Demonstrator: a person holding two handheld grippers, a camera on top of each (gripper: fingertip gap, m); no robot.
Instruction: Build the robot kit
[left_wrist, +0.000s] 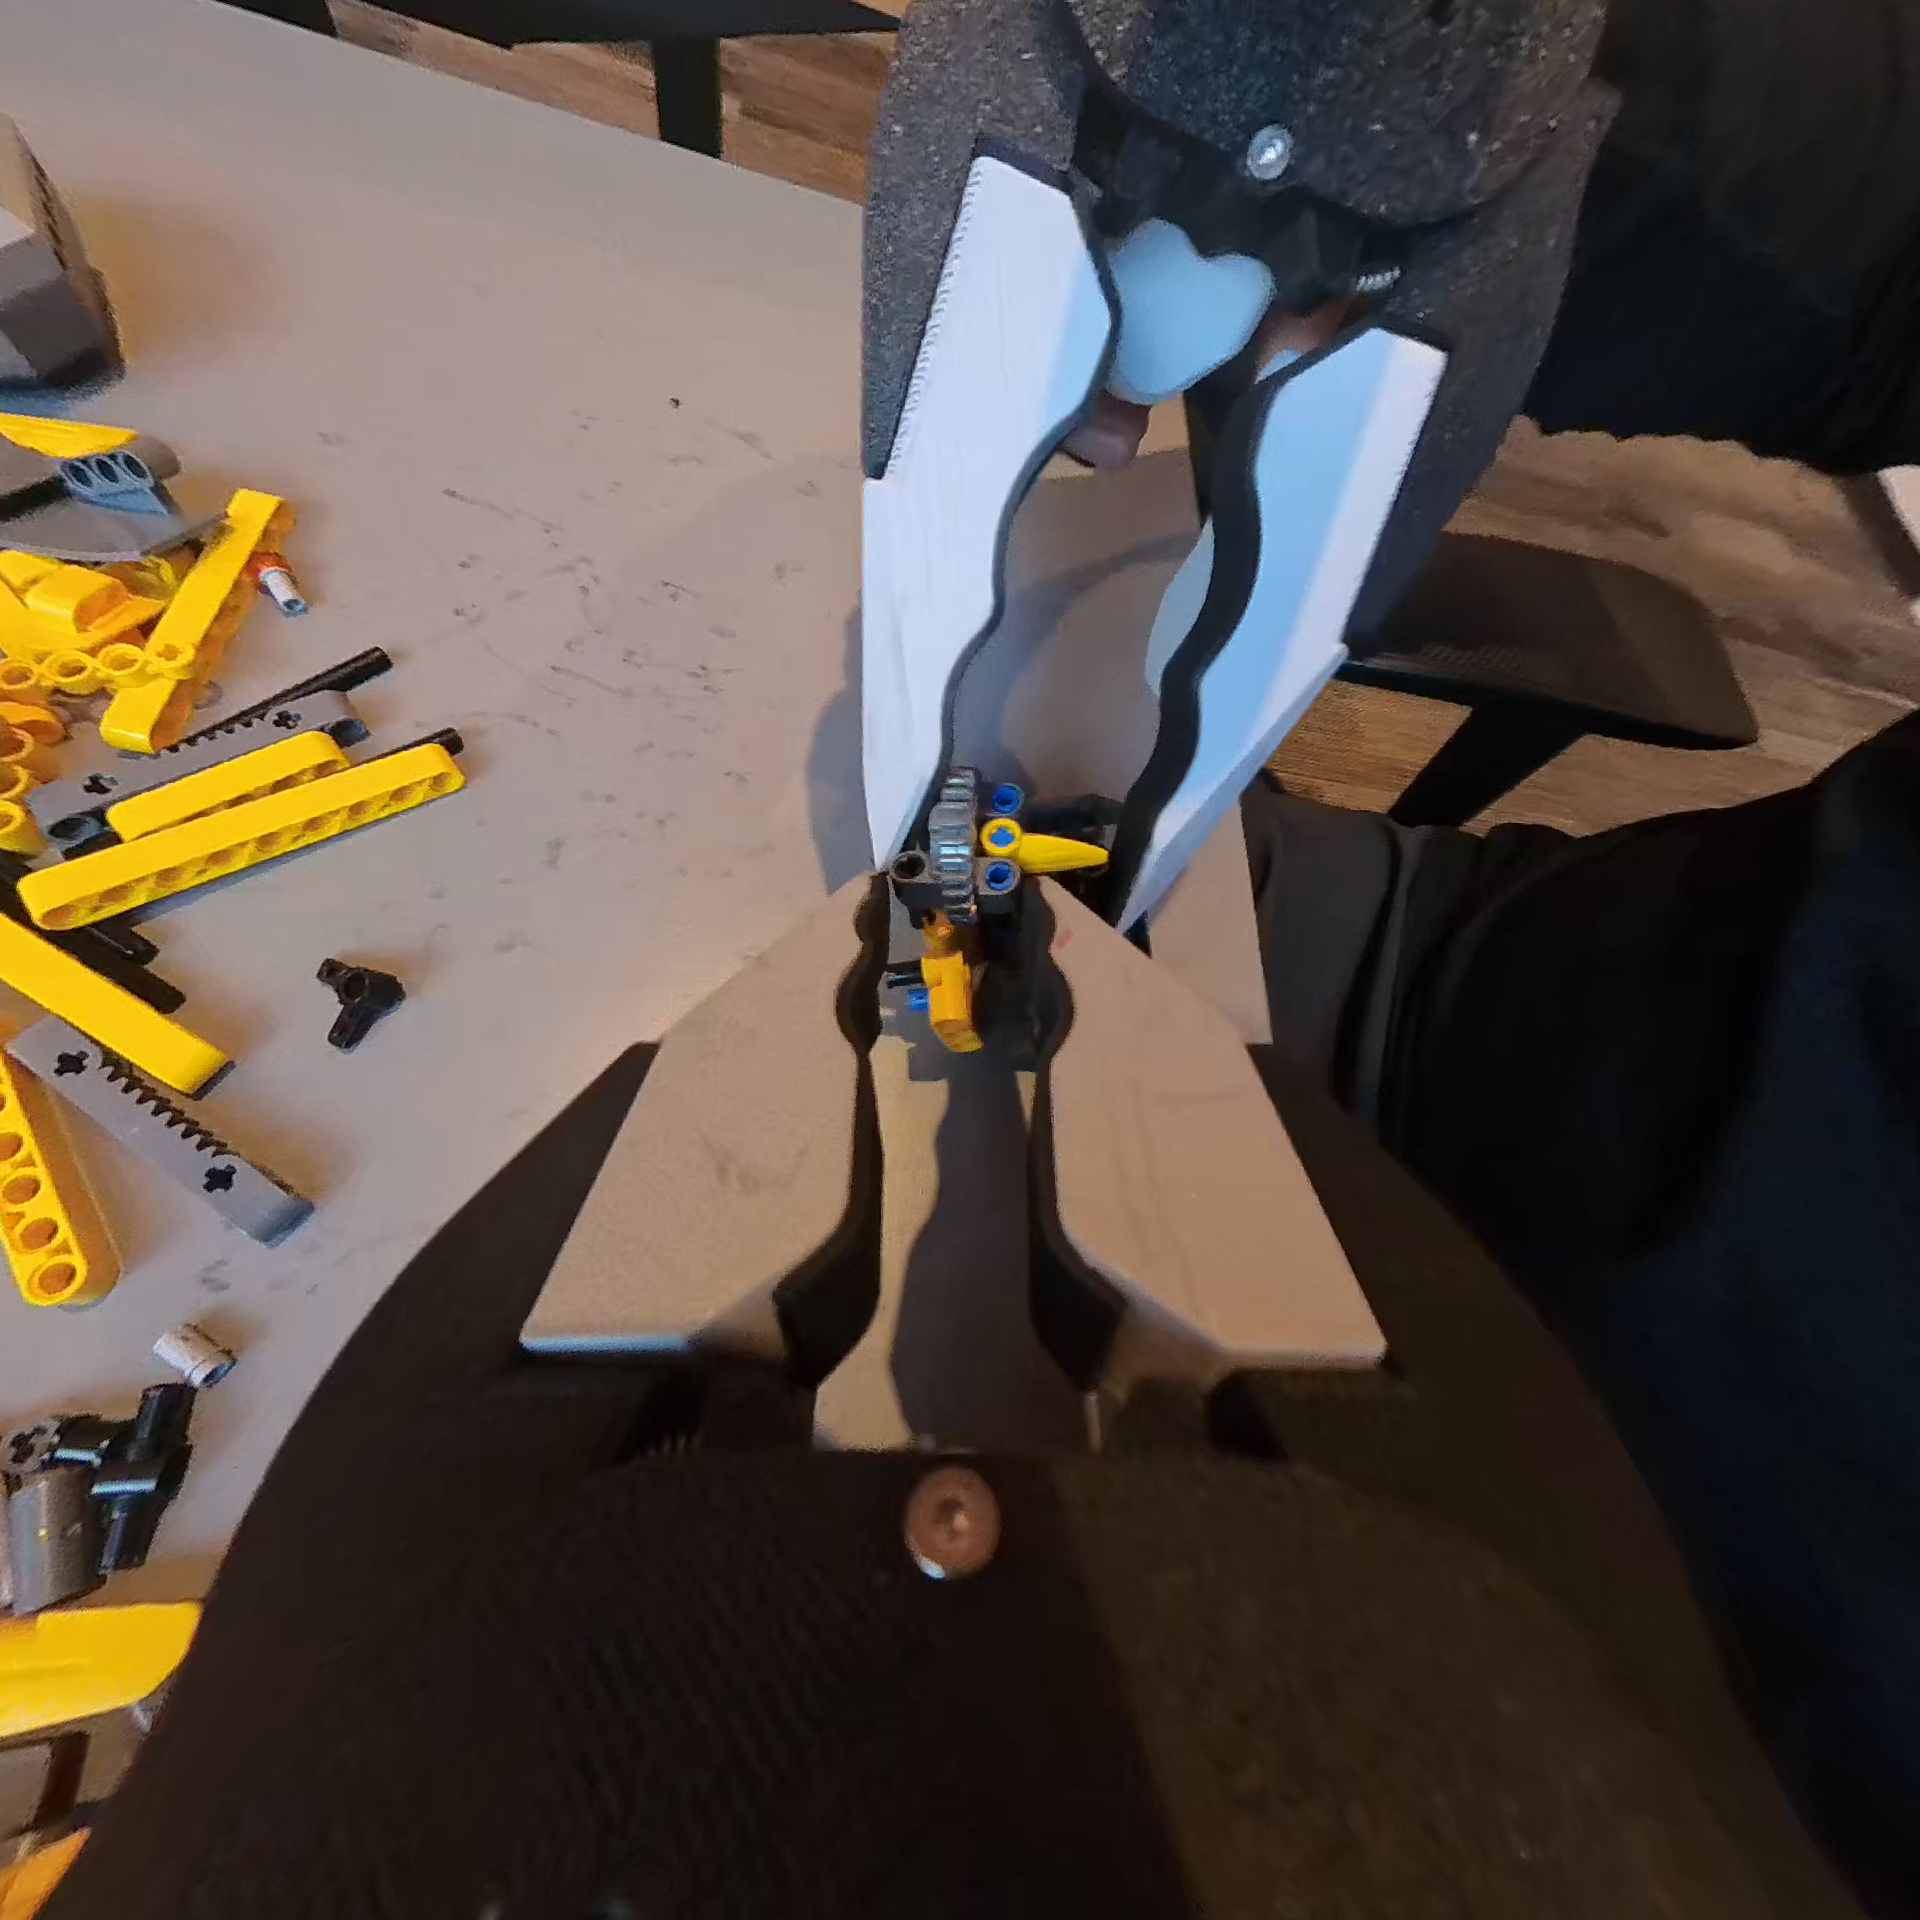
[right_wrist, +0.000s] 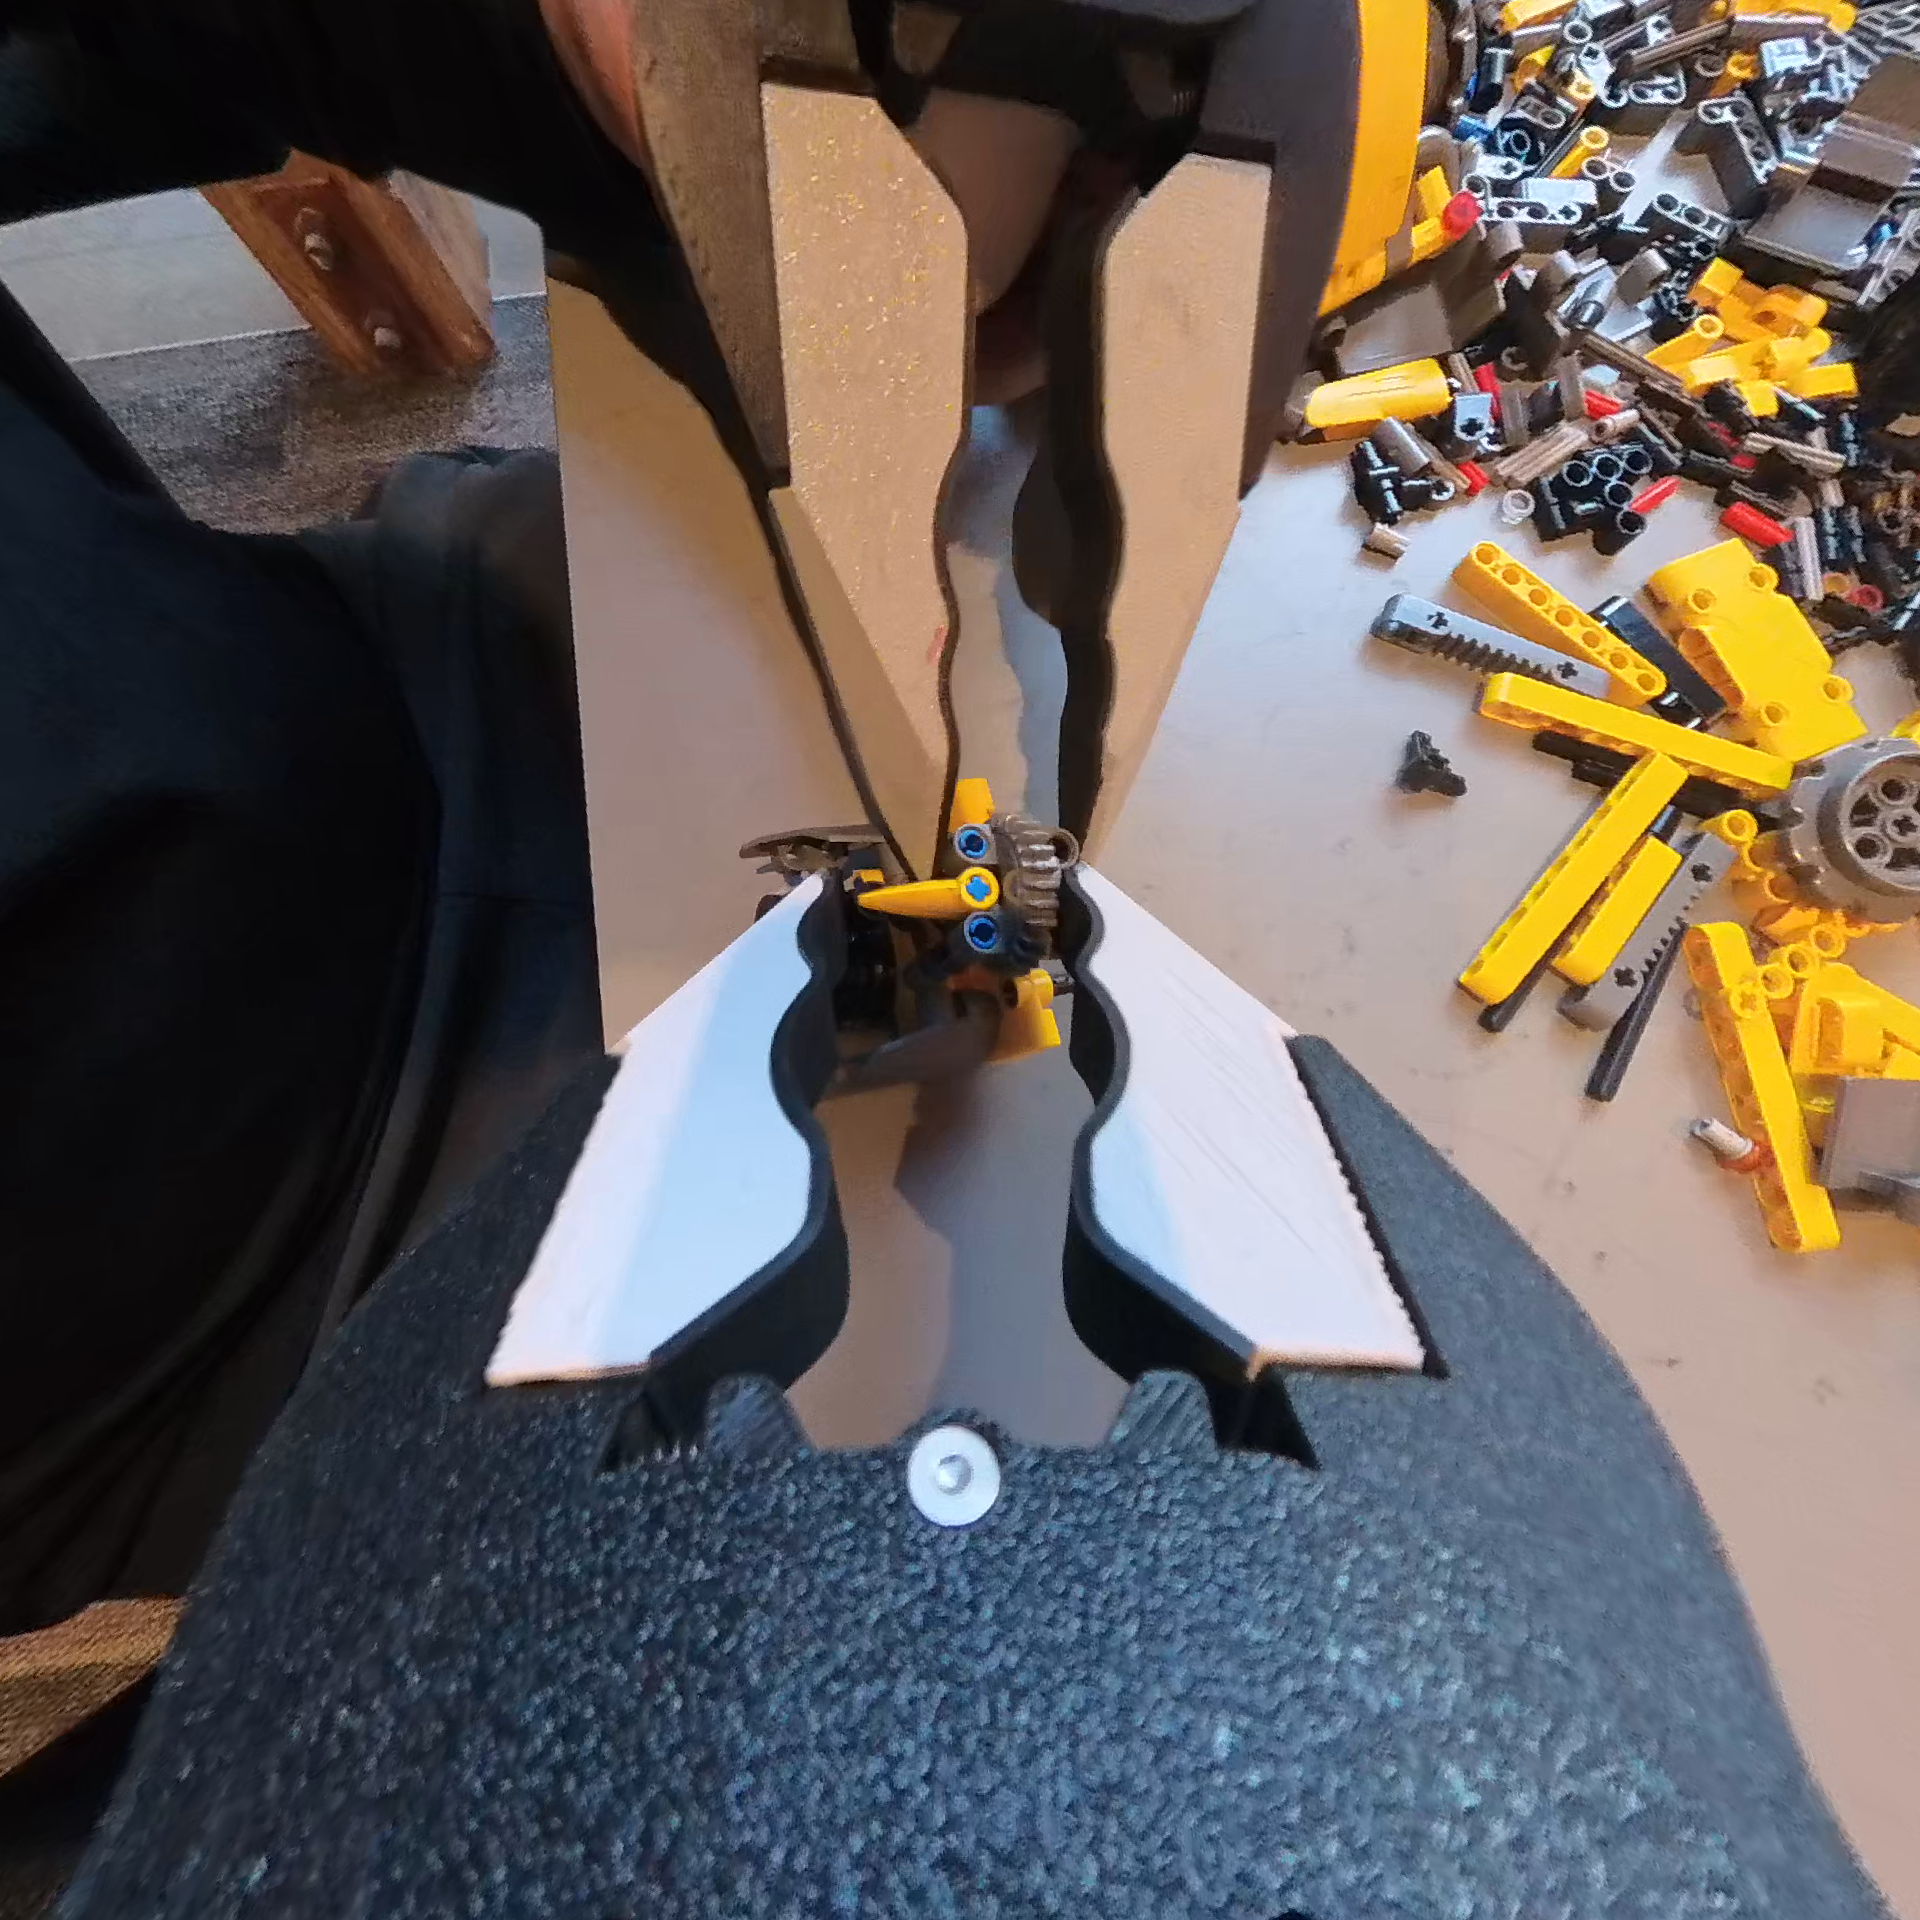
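Note:
A small building-toy assembly (left_wrist: 951, 977) of black parts, a grey gear, blue pins and yellow pieces is held just above the beige table (left_wrist: 582, 416) near its edge. My left gripper (left_wrist: 966, 894), with tan fingers, is shut on it from below in the left wrist view. My right gripper (left_wrist: 1006, 883), with white fingers, comes from the top and is shut on the same assembly from the opposite side. In the right wrist view the assembly (right_wrist: 1023, 1008) sits between the white fingertips of the right gripper (right_wrist: 951, 883), and the left gripper (right_wrist: 997, 852) meets it from above.
Yellow beams (left_wrist: 239, 831) and grey toothed racks (left_wrist: 156, 1132) lie left on the table, with a black connector (left_wrist: 358, 997) nearest. The right wrist view shows the large parts pile (right_wrist: 1662, 312) and a grey wheel hub (right_wrist: 1870, 821). A person's dark clothing (left_wrist: 1610, 1039) is beside the table edge. Only a small space, under 4 cm, lies between the two pairs of fingers.

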